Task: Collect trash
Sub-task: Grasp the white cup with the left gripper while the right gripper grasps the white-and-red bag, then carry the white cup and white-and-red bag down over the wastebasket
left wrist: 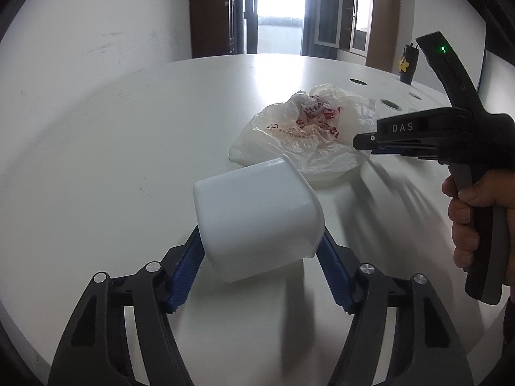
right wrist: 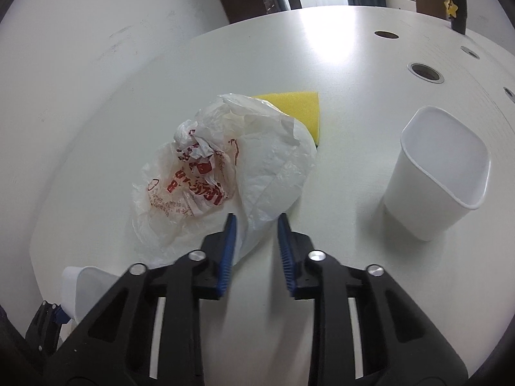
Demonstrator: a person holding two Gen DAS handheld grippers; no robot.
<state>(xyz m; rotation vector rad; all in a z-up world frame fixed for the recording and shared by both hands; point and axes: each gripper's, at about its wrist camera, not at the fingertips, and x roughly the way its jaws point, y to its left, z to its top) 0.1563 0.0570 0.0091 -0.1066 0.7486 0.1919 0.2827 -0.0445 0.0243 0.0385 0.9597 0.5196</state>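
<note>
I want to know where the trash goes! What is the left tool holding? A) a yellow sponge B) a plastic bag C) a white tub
C: in the left wrist view the left tool has its blue pads pressed on both sides of the white tub, tipped off the table.

yellow sponge (right wrist: 296, 109) half under plastic bag (right wrist: 225, 167), red print illegible — small tilted cup (right wrist: 87, 289) partly behind gripper arm

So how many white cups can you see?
2. One white cup is tilted, clamped in the left gripper. The other white cup stands upright on the table, right of the plastic bag.
</note>
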